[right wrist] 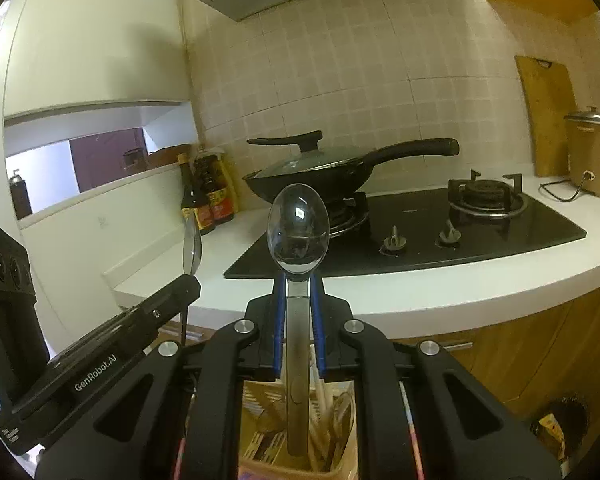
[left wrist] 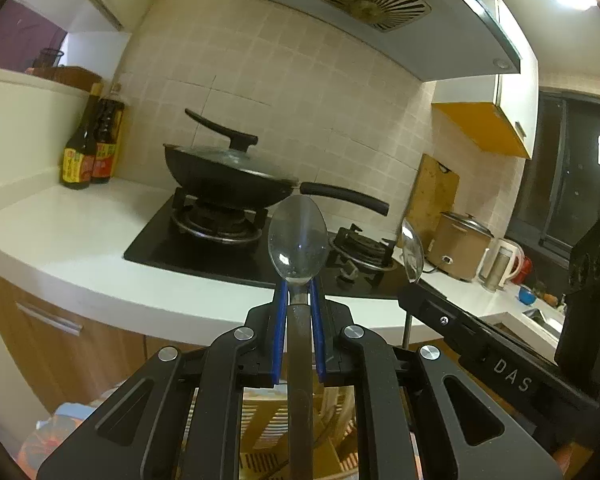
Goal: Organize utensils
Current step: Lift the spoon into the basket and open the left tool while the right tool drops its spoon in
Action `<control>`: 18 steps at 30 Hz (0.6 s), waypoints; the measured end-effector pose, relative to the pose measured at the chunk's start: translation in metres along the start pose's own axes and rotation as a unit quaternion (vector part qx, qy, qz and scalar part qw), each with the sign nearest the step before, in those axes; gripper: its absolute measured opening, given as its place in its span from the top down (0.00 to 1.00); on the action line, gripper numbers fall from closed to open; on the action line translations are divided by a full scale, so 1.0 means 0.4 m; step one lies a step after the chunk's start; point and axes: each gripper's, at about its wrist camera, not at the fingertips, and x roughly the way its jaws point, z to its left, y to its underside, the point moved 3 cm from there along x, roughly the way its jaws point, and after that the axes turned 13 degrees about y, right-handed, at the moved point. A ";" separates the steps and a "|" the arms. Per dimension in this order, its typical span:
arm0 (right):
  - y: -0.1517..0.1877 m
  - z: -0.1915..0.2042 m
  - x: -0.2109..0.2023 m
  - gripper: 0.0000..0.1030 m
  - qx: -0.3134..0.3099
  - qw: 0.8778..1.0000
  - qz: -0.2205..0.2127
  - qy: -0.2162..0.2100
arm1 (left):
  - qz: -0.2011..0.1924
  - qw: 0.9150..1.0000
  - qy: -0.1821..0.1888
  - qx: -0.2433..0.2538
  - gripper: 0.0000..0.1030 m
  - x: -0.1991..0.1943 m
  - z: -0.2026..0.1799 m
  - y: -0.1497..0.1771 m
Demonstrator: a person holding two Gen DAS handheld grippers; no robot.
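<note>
My left gripper (left wrist: 299,292) is shut on a metal spoon (left wrist: 298,236), bowl up, handle running down between the blue pads. My right gripper (right wrist: 298,290) is shut on a second metal spoon (right wrist: 298,230) the same way. Each gripper shows in the other's view: the right one with its spoon (left wrist: 413,250) at the right of the left wrist view, the left one with its spoon (right wrist: 191,246) at the left of the right wrist view. A slatted utensil holder (right wrist: 260,408) with several wooden utensils stands below both grippers.
A white counter (right wrist: 420,300) carries a black gas hob (right wrist: 420,240) with a lidded black wok (right wrist: 312,172). Sauce bottles (right wrist: 204,200) stand at the left. A cutting board (right wrist: 548,116), a rice cooker (right wrist: 592,152) and a kettle (left wrist: 500,264) are at the right.
</note>
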 end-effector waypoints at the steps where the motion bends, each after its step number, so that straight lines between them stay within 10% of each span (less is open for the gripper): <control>1: 0.006 0.000 0.005 0.91 -0.001 1.000 -0.004 0.002 | 0.000 1.000 -0.002 0.000 0.90 0.004 0.003 0.007; 18: 0.100 -0.019 -0.017 0.77 -0.001 1.000 0.026 -0.014 | 0.042 0.999 0.008 0.000 0.79 -0.019 0.023 0.074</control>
